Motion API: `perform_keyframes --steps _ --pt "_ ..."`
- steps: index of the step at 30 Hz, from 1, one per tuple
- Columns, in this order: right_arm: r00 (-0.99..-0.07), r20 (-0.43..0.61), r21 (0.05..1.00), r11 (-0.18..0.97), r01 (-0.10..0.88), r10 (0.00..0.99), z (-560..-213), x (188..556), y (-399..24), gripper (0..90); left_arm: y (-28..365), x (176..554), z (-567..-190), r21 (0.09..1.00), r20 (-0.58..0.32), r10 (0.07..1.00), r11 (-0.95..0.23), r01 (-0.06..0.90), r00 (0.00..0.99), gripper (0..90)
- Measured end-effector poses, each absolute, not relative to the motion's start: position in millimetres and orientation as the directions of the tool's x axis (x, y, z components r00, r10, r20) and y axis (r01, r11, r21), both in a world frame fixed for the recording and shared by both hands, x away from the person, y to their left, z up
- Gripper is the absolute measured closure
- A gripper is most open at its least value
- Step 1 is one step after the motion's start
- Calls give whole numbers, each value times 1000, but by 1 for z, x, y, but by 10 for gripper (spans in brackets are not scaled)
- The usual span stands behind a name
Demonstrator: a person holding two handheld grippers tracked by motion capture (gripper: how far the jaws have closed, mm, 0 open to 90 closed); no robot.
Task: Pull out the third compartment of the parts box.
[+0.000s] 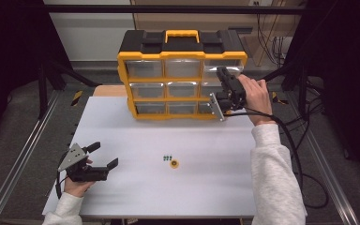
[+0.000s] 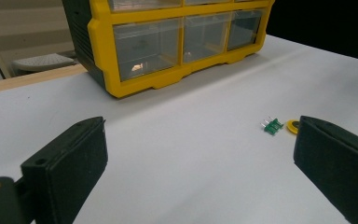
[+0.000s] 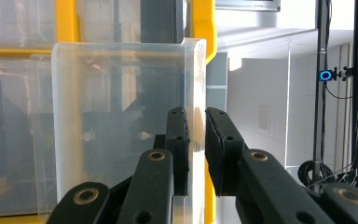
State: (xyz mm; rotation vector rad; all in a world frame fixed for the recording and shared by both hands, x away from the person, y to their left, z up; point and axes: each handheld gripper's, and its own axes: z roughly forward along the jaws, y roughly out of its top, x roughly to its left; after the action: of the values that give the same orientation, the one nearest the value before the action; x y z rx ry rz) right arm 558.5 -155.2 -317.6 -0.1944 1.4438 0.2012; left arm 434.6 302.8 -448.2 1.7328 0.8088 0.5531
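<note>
Right gripper [image 3: 196,140] nearly closed, pinching clear drawer [image 3: 121,126] front — far right of yellow organizer [image 1: 183,56], table's far edge. Left gripper [image 1: 104,157] wide open, empty — near left.

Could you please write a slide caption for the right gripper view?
Right gripper jaws clamp a clear drawer's front wall, pulled out of the yellow cabinet.

A white desk [image 1: 122,126] stands inside a dark metal frame [image 1: 168,8], with metal rails [image 1: 18,154] running along the grey floor [image 1: 9,112] on both sides. Beyond the desk is a pale wall [image 1: 89,33] with a wooden panel [image 1: 187,18] next to it. Black cables [image 1: 274,47] hang at the back right. In the right gripper view, a small blue ring light [image 3: 326,75] glows on a dark stand [image 3: 319,93] before a white wall [image 3: 261,102].
</note>
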Motion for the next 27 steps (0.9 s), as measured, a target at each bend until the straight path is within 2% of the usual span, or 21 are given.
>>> perform_keyframes --steps 27 --pt "85 -996 -3 962 -273 21 -315 528 -157 796 302 434 -448 953 -27 751 -179 243 660 25"
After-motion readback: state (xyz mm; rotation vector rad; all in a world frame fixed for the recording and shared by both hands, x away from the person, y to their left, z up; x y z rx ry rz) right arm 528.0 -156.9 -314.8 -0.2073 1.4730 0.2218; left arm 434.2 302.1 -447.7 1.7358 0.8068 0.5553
